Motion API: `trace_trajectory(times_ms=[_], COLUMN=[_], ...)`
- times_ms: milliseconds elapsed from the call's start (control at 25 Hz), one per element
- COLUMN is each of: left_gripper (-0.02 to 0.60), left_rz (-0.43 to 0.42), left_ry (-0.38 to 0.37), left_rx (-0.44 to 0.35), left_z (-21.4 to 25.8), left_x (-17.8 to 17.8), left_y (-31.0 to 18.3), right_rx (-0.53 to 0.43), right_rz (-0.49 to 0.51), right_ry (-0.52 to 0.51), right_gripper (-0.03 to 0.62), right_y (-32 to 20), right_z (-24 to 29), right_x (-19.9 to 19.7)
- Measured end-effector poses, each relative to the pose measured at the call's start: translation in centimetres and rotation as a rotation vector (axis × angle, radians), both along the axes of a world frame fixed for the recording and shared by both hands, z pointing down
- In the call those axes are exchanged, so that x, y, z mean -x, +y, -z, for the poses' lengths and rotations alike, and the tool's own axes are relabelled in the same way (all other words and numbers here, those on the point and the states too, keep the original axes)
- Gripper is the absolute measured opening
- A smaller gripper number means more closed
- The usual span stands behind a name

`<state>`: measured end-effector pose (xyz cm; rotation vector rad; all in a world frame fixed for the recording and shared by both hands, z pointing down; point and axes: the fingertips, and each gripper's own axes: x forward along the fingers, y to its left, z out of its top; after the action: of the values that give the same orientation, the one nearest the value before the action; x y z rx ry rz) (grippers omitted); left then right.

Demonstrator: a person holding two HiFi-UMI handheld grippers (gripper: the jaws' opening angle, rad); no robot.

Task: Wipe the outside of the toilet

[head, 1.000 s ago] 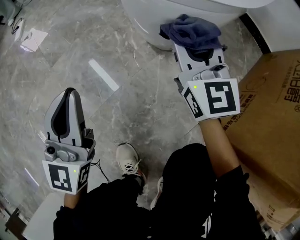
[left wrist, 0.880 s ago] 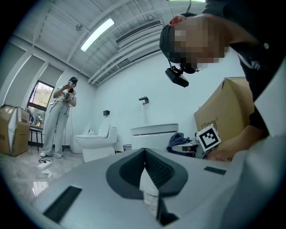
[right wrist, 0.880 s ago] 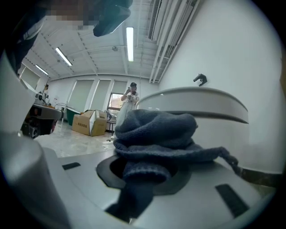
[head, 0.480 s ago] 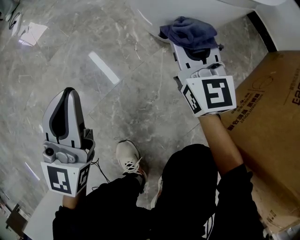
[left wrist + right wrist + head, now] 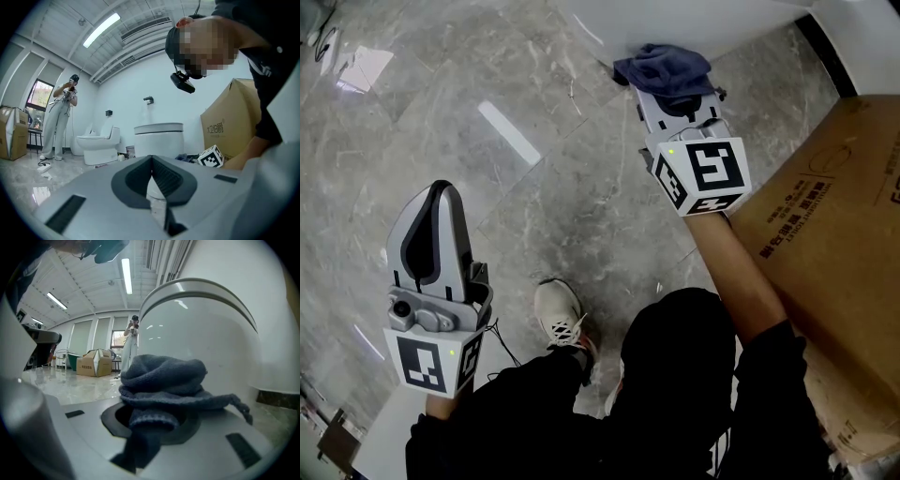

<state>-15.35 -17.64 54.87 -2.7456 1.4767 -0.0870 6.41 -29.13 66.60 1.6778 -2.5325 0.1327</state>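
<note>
The white toilet fills the top of the head view, and its rounded bowl wall looms close in the right gripper view. A dark blue cloth is bunched between the jaws of my right gripper, which is shut on it and holds it against the toilet's lower outside. The cloth hangs folded over the jaws. My left gripper hovers low at the left over the floor, shut with nothing in it. From there the toilet stands ahead.
A large cardboard box stands close at the right, beside my right arm. The floor is grey marble tile. My shoe and dark trouser legs are below. Another toilet and a standing person are far off.
My right gripper has moved up and to the left with the cloth, along the toilet's base. The left gripper has barely moved.
</note>
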Motion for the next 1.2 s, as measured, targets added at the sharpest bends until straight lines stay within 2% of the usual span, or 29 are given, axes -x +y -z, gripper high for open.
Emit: trace_trajectory(times_ms=[160, 320, 520, 1200], left_gripper=[0.009, 0.009, 0.009, 0.009], left_rz=[-0.013, -0.026, -0.023, -0.025], left_ry=[0.005, 0.004, 0.010, 0.017], left_rx=[0.003, 0.008, 0.017, 0.050], left_z=[-0.2, -0.3, -0.5, -1.6], left_x=[-0.4, -0.6, -0.6, -0.2], left_y=[0.0, -0.3, -0.3, -0.5], right_rx=[0.044, 0.091, 0.193, 0.443], right_rz=[0.027, 0.044, 0.026, -0.035], right_ry=[-0.050, -0.042, -0.069, -0.090], right_gripper=[0.107, 0.107, 0.107, 0.107], right_y=[-0.2, -0.5, -1.0, -2.7], right_z=[-1.8, -3.9, -7.2, -16.0], right_x=[0.1, 0.3, 0.2, 0.0])
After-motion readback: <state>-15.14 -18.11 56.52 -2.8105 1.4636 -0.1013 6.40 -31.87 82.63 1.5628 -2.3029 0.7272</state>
